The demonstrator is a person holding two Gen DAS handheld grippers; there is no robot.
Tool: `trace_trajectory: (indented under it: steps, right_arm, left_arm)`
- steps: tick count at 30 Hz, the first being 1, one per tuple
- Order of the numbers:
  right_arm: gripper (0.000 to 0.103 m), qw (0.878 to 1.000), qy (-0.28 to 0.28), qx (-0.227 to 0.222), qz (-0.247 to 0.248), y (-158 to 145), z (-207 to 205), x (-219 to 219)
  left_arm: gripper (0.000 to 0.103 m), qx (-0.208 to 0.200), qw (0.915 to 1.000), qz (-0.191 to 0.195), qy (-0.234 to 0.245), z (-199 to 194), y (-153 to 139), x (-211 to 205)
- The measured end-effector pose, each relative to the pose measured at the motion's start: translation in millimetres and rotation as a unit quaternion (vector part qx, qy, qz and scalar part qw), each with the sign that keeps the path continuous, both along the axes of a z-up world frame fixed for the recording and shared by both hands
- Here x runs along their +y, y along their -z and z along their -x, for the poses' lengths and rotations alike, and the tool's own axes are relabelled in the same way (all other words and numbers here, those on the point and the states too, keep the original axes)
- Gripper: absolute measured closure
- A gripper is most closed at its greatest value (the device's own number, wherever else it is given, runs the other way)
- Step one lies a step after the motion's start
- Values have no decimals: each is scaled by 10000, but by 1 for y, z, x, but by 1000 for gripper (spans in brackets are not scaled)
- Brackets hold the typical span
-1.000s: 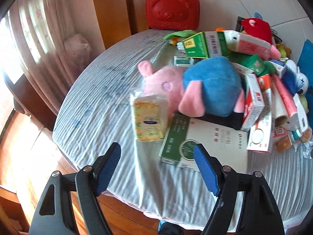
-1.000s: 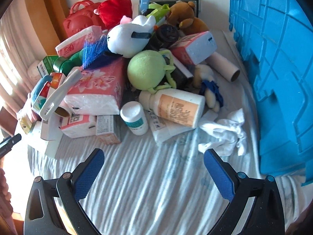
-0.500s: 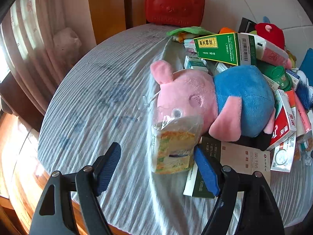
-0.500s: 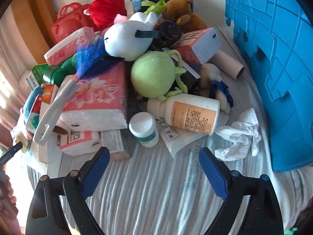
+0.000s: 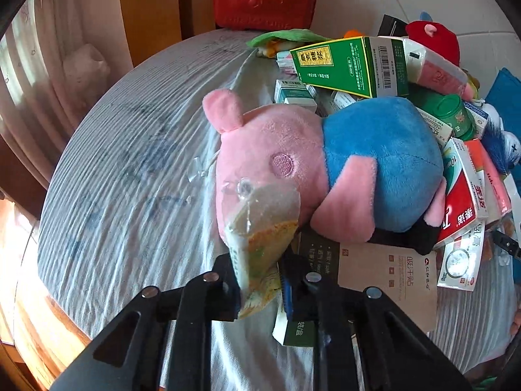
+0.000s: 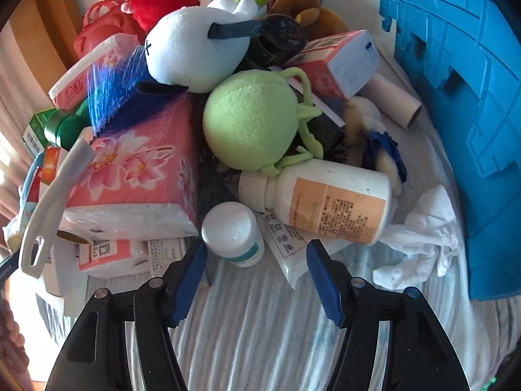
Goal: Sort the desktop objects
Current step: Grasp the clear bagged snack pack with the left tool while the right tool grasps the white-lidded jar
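between the jaws of the left hand-held gripper (image 5: 260,280), a clear snack packet (image 5: 260,228) is pinched, ready to lift clear of the pink plush pig (image 5: 293,163) beyond. right hand-held gripper (image 6: 257,280), half-open jaws just closing, straddles the small white bottle (image 6: 232,233); next, grip it.

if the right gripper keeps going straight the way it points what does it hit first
Most likely the small white pill bottle, standing just ahead between the right gripper and the pile. Its jaws have been closing but don't touch it yet; depth is hard to judge.
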State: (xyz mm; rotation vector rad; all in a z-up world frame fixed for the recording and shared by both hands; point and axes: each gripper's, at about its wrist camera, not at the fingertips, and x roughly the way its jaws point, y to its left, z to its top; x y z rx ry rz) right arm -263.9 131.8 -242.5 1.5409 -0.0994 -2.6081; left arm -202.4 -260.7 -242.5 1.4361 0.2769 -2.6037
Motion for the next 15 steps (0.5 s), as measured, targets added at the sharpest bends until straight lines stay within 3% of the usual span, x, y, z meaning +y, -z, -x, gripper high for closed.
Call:
trace_trajectory:
  steps: [3, 6, 8, 15]
  right_arm:
    - [40, 10000, -37, -11, -44, 4, 7, -3]
    - [61, 9999, -107, 26, 27, 5, 8, -4]
    - [68, 9999, -110, 73, 70, 2, 5, -4]
    - [68, 9989, -235, 393, 121, -25, -17, -1]
  left_arm:
    - [89, -4, 9998, -26, -221, -5, -5, -5]
    - [91, 89, 9994, 36, -342, -11, -13, -8]
    - [91, 156, 9991, 116, -385, -15, -18, -8]
    - [91, 610, 9950, 665, -423, -34, -54, 6]
